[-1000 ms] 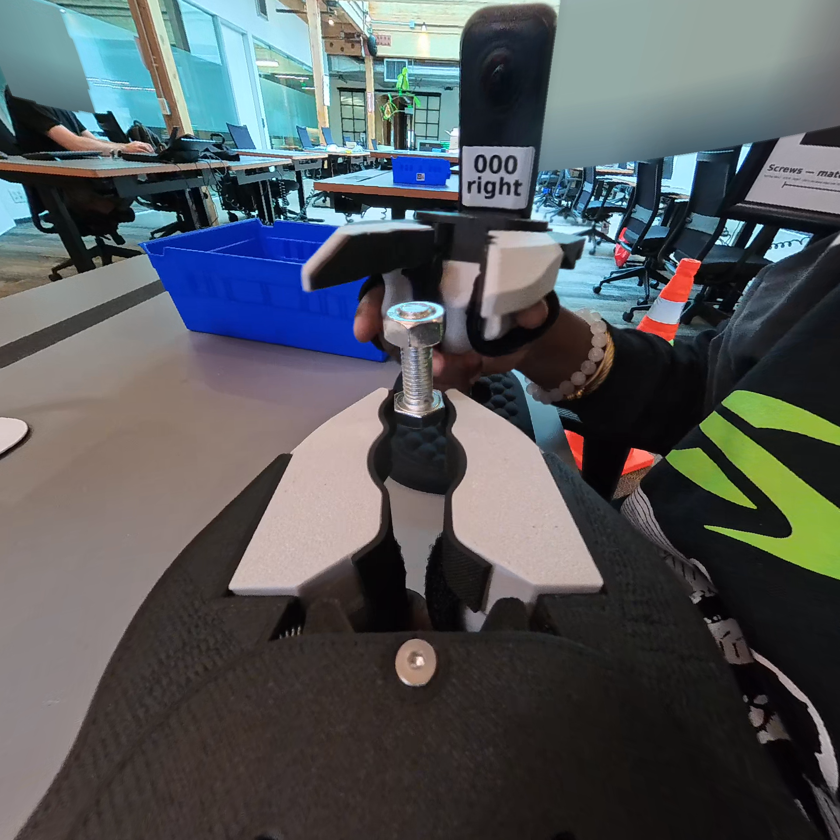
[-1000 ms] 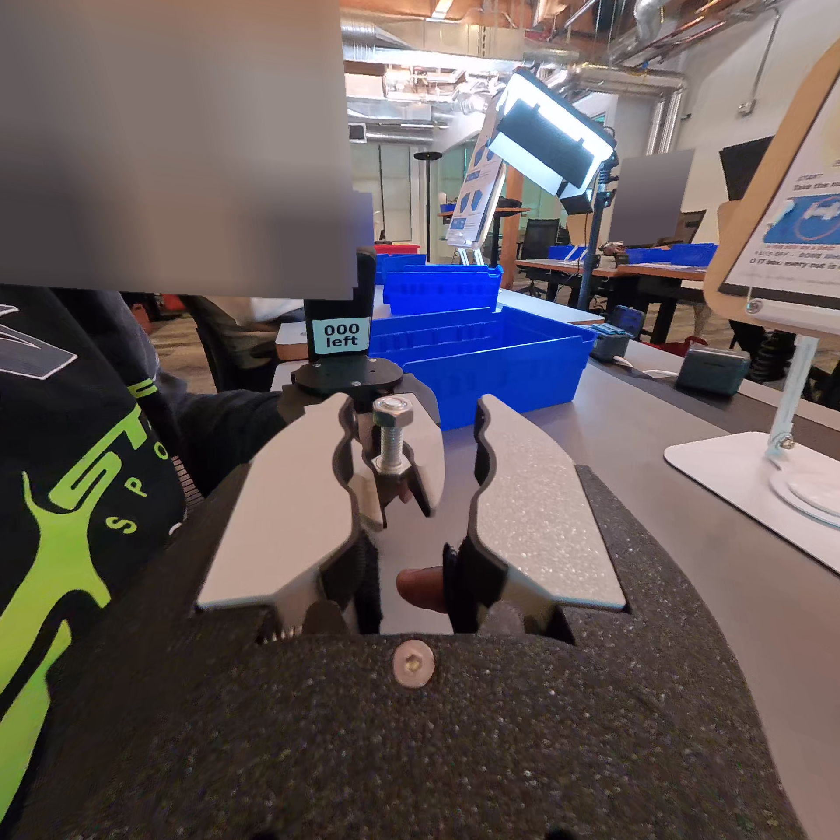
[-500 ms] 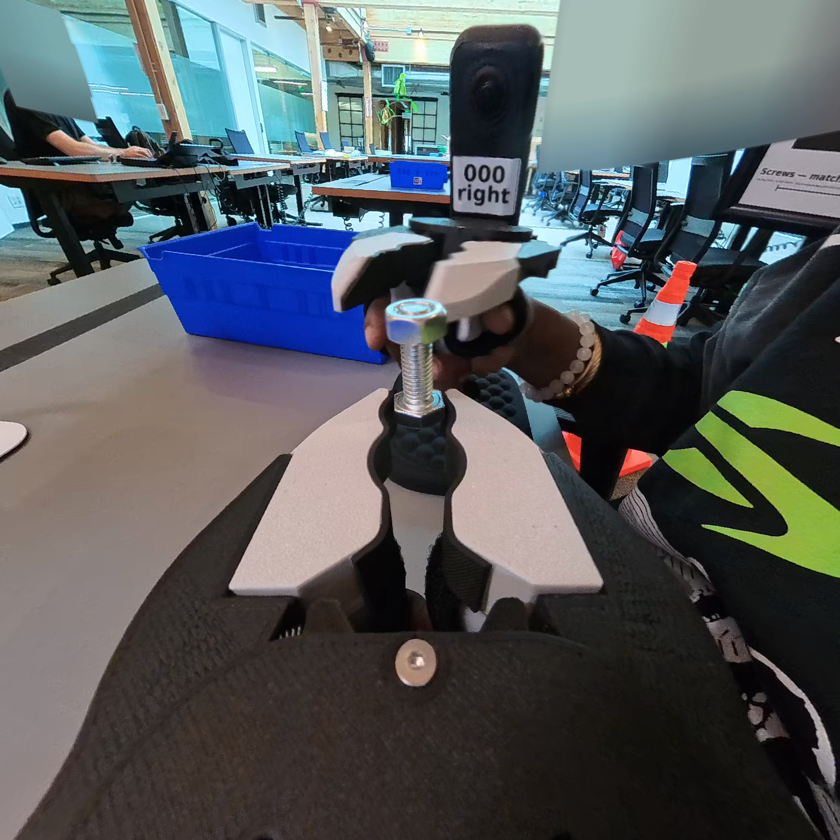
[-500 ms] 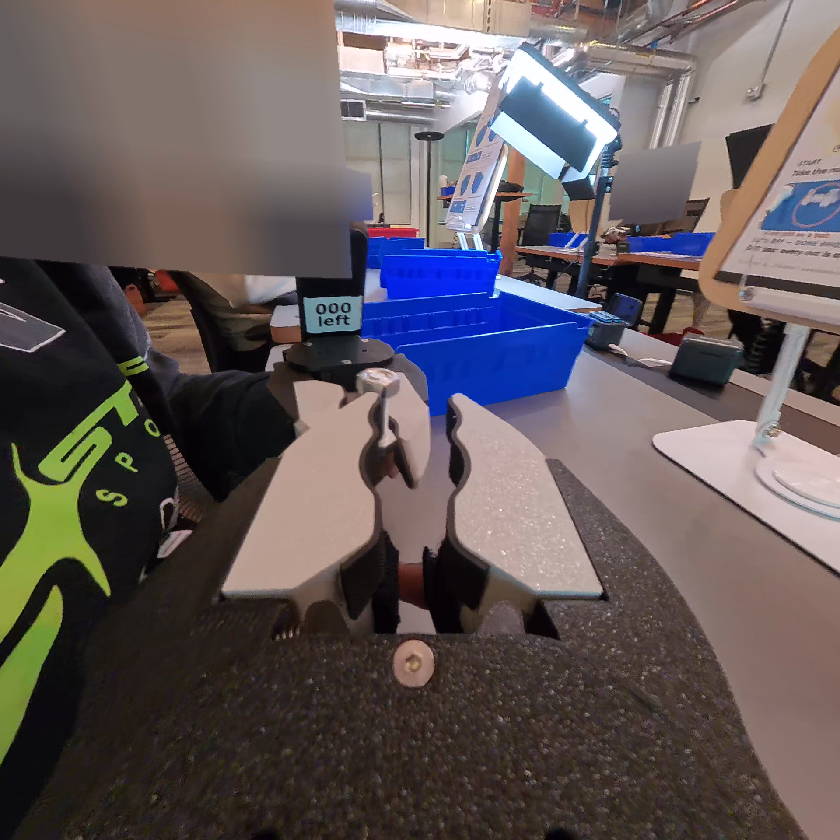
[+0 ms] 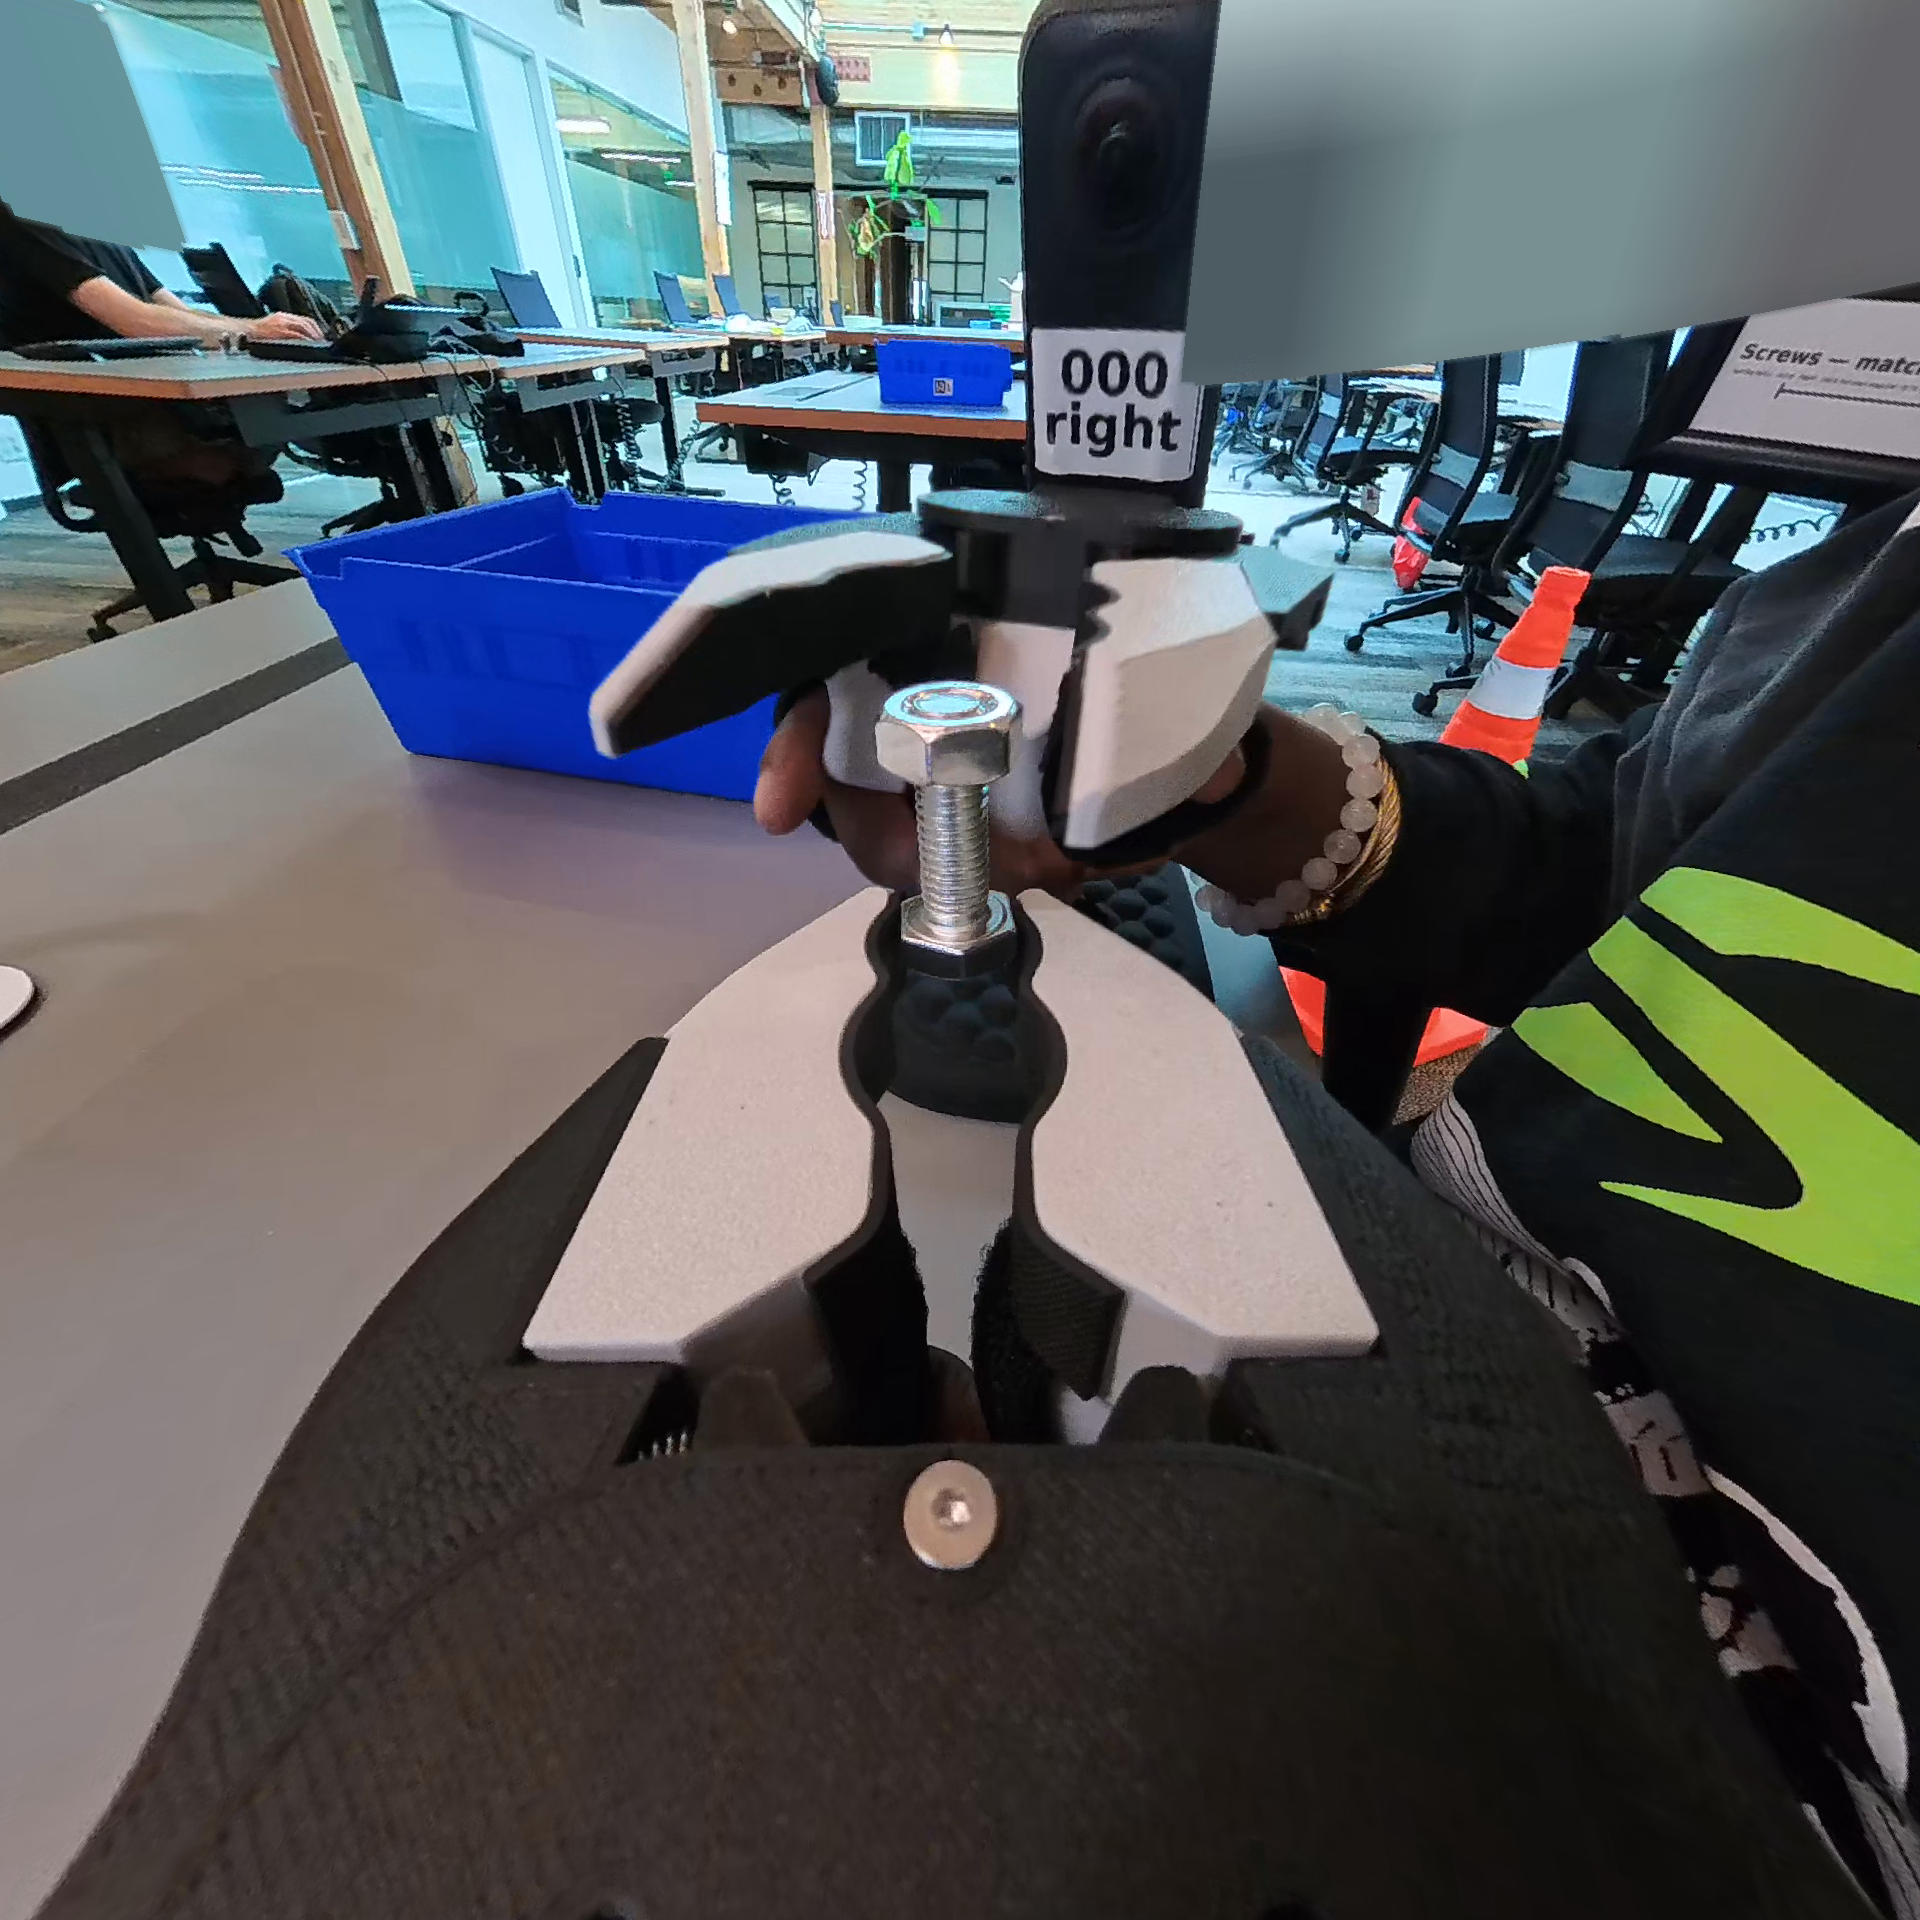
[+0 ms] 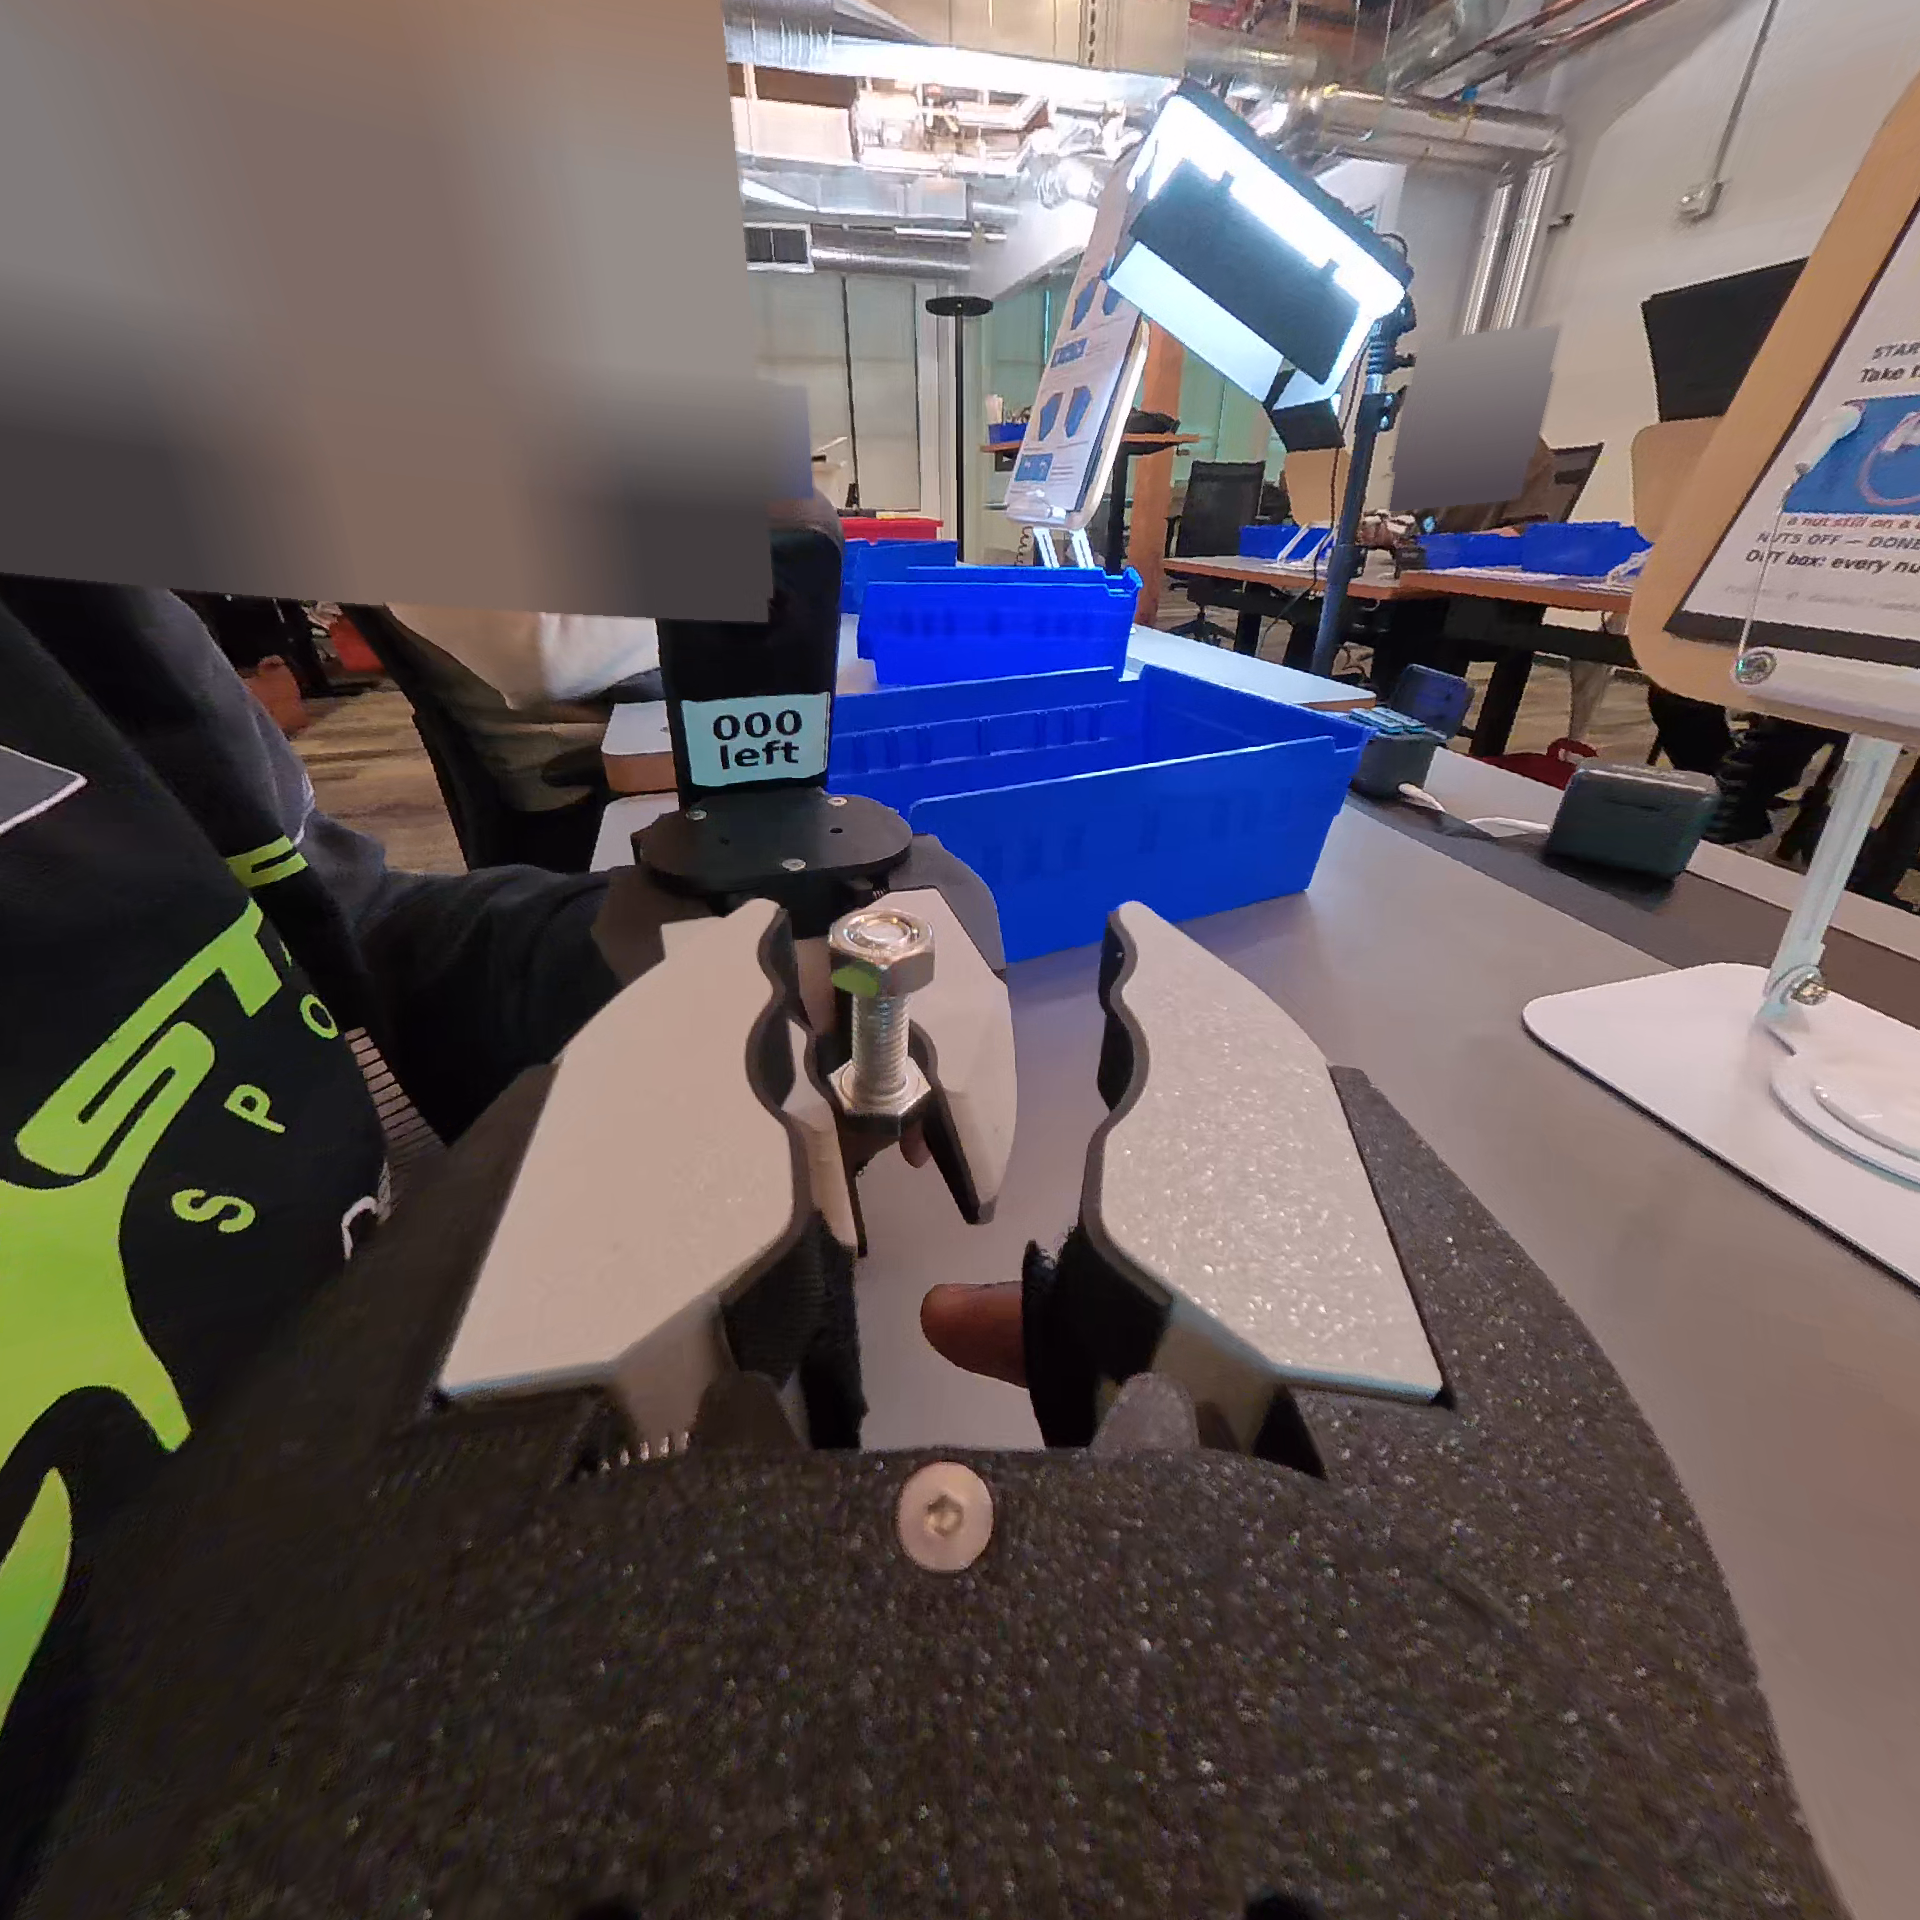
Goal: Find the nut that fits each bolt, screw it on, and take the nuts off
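A silver bolt [image 5: 952, 831] stands upright with its hex head up and a silver nut [image 5: 956, 928] on the lower end of its thread. My left gripper [image 5: 956, 920] is shut on the nut and holds the bolt above the grey table [image 5: 312, 987]. My right gripper [image 5: 966, 665] is open, its two fingers spread on either side of the bolt head and just behind it, not touching. In the right wrist view the bolt [image 6: 881, 1023] and nut [image 6: 881, 1093] sit in the left gripper [image 6: 883, 1127], just beyond my right gripper [image 6: 951, 935], left of its middle.
A blue bin [image 5: 499, 634] stands on the table behind the grippers; it also shows in the right wrist view [image 6: 1122, 821]. A white sign stand [image 6: 1662, 1060] is at the right. An orange cone [image 5: 1517, 675] stands on the floor. The person's dark sleeve and torso are close by. There is about 5 centimetres between the tips of the two grippers.
Half a second ago my right gripper had narrowed and turned at the bolt head. Now it has opened wide and turned back. The left gripper and bolt have stayed put.
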### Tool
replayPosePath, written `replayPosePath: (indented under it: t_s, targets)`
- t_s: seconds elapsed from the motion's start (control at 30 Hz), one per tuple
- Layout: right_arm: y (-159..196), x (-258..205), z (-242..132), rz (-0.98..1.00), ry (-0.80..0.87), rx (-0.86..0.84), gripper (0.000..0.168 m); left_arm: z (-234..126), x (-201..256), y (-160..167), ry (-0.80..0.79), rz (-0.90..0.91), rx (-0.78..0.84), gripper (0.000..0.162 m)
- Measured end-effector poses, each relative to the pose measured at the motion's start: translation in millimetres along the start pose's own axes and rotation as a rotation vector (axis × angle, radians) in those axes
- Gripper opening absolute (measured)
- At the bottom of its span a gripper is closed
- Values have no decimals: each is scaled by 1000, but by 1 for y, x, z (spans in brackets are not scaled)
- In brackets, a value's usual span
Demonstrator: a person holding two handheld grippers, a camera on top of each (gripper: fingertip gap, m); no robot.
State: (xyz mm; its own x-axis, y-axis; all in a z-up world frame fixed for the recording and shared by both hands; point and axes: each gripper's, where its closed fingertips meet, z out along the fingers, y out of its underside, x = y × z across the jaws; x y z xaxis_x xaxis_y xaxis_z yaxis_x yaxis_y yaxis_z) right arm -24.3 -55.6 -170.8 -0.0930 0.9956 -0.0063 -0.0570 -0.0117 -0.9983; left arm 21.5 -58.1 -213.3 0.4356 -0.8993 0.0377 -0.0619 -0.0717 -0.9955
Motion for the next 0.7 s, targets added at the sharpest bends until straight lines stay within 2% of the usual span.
replayPosePath:
  t_s: [0.17, 0.2, 0.3, 0.37, 0.43, 0.53, 0.6, 0.7]
  targets:
    - [-3, 6, -15, -11, -12, 2, 49, -2, -1, -3, -3, -5, 15, 19]
    - [-3, 8, -19, -25, -11, 2, 45, -2, -2, -3, -4, -7, 18, 19]
    - [-6, 21, -33, -52, 41, 11, 18, -2, -2, -3, -2, -4, 18, 19]
    - [-11, 20, -36, -36, 30, 34, 16, -2, -2, -2, -2, -5, 11, 19]
    - [-15, 15, -33, -12, 4, 60, 25, -1, -2, -1, -2, -5, 10, 19]
    - [-13, 5, -18, 18, -18, 52, 53, 0, -2, 0, -7, -4, 4, 19]
    - [-7, 0, -7, 8, -11, 26, 59, 0, -1, 1, -3, -3, 1, 19]
    - [-2, -1, 1, 5, 5, 3, 59, 0, 0, 1, 4, -2, 1, 19]
